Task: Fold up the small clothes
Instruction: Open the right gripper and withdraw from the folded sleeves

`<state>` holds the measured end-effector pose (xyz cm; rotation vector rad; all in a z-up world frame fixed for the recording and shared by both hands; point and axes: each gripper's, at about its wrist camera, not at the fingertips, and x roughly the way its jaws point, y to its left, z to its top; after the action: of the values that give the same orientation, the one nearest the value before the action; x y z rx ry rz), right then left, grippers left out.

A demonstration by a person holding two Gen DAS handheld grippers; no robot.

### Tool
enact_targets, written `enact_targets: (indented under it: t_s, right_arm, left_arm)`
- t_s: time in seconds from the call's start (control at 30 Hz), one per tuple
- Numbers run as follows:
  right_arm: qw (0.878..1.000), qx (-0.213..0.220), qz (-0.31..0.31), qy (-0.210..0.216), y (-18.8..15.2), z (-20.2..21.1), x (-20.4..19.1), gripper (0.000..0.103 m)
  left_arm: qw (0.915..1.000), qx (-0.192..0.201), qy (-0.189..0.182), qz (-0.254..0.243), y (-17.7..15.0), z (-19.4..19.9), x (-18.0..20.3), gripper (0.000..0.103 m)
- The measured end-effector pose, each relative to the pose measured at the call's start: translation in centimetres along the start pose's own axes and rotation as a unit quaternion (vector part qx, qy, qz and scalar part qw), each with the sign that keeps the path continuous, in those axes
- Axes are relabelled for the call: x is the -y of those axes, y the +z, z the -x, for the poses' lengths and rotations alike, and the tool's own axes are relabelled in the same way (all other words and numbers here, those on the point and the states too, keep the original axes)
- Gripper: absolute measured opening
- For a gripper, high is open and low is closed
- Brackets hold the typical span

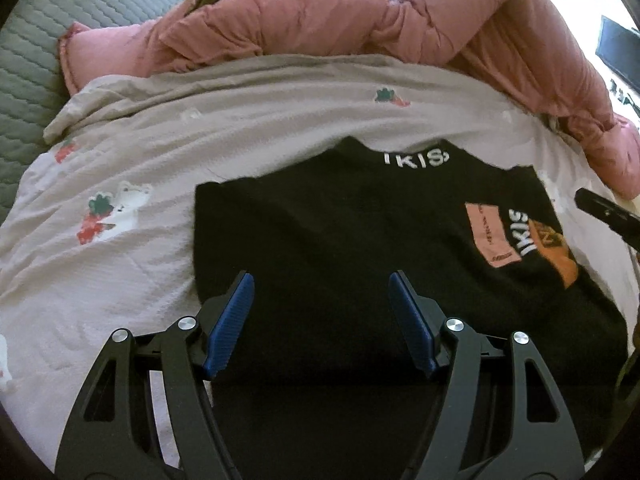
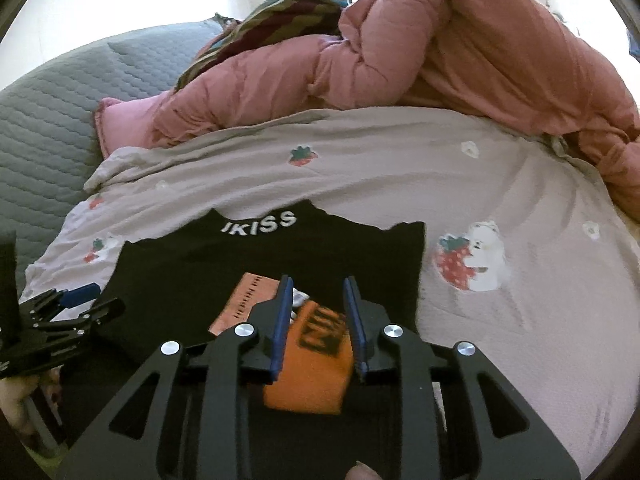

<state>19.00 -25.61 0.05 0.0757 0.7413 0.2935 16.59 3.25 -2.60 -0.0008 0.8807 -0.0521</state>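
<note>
Black top [image 1: 360, 216] with white lettering at its neckline lies flat on a pale bedspread [image 1: 248, 136], its collar toward the far side of the bed. Both side edges look straight, as if the sleeves were turned under, though the dark cloth shows no fold lines. A pink patch [image 1: 490, 236] and an orange patch [image 2: 316, 364] sit on the chest toward the garment's right side.

Above the near half of the top, the left gripper [image 1: 322, 280] has its blue pads spread wide apart with nothing between them. Over the orange patch, the right gripper [image 2: 316, 282] has its pads a narrow gap apart; whether they touch the cloth cannot be told. In the left wrist view only a black tip of the right gripper enters at the right edge. In the right wrist view the left gripper shows at the lower left with fingers [image 2: 24, 400] of a hand on its handle.

Strawberries and white bears are printed on the bedspread. Past its far edge a pink quilted duvet [image 2: 460, 52] is bunched into a ridge, with a striped cloth [image 2: 280, 12] partly buried behind it. A grey quilted cover [image 1: 28, 52] runs along the bed's left side. Bright light washes out the room beyond. A dark flat object [image 1: 618, 52] at the right edge is too cut off to name. The garment's near hem is hidden under the gripper frames.
</note>
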Motion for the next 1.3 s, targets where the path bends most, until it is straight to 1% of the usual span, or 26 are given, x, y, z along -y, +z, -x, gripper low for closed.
enact_targets:
  t_s: [0.07,0.17,0.3,0.43,0.5,0.57,0.6,0.63,0.7,0.73,0.87,1.07,1.2,1.3]
  right_arm:
    - [1.000,-0.004,0.006,-0.006,-0.4,0.0,0.1,0.026]
    - [1.000,-0.010,0.016,-0.003,-0.8,-0.1,-0.4,0.026]
    - [0.999,-0.017,0.048,0.009,-1.2,-0.5,-2.3,0.029]
    - [0.996,-0.035,0.072,0.027,-1.9,-1.6,-4.5,0.029]
    - [0.995,-0.057,0.077,0.034,-2.6,-2.7,-5.1,0.029]
    - [0.994,-0.076,0.078,0.026,-3.0,-3.6,-5.0,0.029]
    - [0.993,-0.088,0.077,0.015,-3.2,-4.1,-4.8,0.029]
    - [0.992,-0.102,0.069,0.001,-3.4,-4.7,-4.2,0.030]
    - [0.992,-0.114,0.047,0.010,-3.6,-5.1,-3.2,0.030]
    - [0.992,-0.115,0.040,0.014,-3.6,-5.1,-3.0,0.030]
    - [0.992,-0.112,0.048,0.008,-3.8,-5.0,-3.4,0.032]
    - [0.994,-0.106,0.038,0.011,-3.5,-4.7,-3.1,0.033]
    - [0.995,-0.093,0.036,0.017,-3.3,-3.8,-3.1,0.044]
    - [0.996,-0.085,0.035,0.023,-3.1,-3.1,-3.2,0.048]
  left_arm:
    - [1.0000,-0.008,0.004,-0.004,-0.5,-0.5,0.0,0.062]
    - [0.9998,-0.017,0.006,-0.006,-1.0,-1.1,0.1,0.062]
    - [0.9998,-0.017,0.004,-0.006,-1.6,-1.3,0.1,0.062]
    - [0.9999,-0.016,0.001,-0.003,-1.6,-1.3,-0.1,0.062]
    - [0.9999,-0.016,-0.001,-0.002,-1.7,-1.2,-0.2,0.062]
    - [0.9999,-0.017,-0.003,0.000,-1.8,-1.3,-0.2,0.062]
    - [0.9998,-0.017,-0.004,0.001,-1.8,-1.2,-0.2,0.062]
    - [0.9998,-0.017,-0.005,0.002,-1.8,-1.2,-0.2,0.062]
    - [0.9998,-0.016,-0.008,0.002,-1.8,-1.2,-0.3,0.062]
    - [0.9998,-0.017,-0.008,0.003,-1.8,-1.3,-0.3,0.062]
    - [0.9998,-0.016,-0.011,0.007,-1.9,-1.1,-0.4,0.062]
    - [0.9998,-0.014,-0.012,0.009,-2.0,-0.9,-0.3,0.062]
    - [0.9998,-0.013,-0.012,0.011,-2.0,-0.9,-0.3,0.062]
    - [0.9998,-0.012,-0.012,0.012,-2.0,-0.7,-0.3,0.062]
